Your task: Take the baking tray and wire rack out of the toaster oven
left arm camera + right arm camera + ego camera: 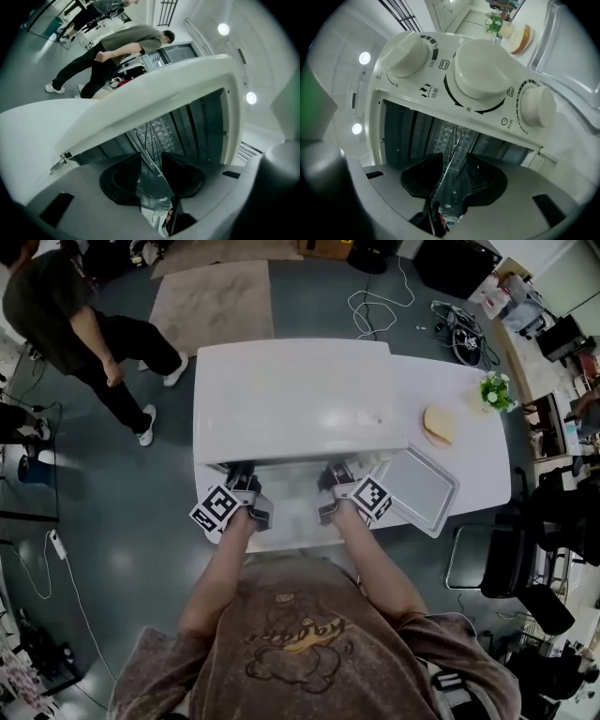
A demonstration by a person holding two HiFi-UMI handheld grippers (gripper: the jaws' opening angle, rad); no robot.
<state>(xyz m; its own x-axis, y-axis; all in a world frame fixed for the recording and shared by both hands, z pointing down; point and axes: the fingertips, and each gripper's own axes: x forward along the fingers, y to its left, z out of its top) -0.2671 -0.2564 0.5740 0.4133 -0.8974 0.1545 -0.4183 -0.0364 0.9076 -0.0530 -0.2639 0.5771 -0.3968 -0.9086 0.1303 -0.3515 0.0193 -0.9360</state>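
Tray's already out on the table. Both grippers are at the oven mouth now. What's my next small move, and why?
Probably close both jaws on the wire rack. Its front edge runs between the jaws of the left gripper and the right gripper, which look apart, and it sits inside the toaster oven.

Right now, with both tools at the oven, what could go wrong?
1. The wire rack sits between the jaws of the left tool and right tool, but neither looks clamped; pulling now, it might slip or tilt.
2. The baking tray lies near the front edge of the table, close to the right arm; an elbow swing could knock it off.
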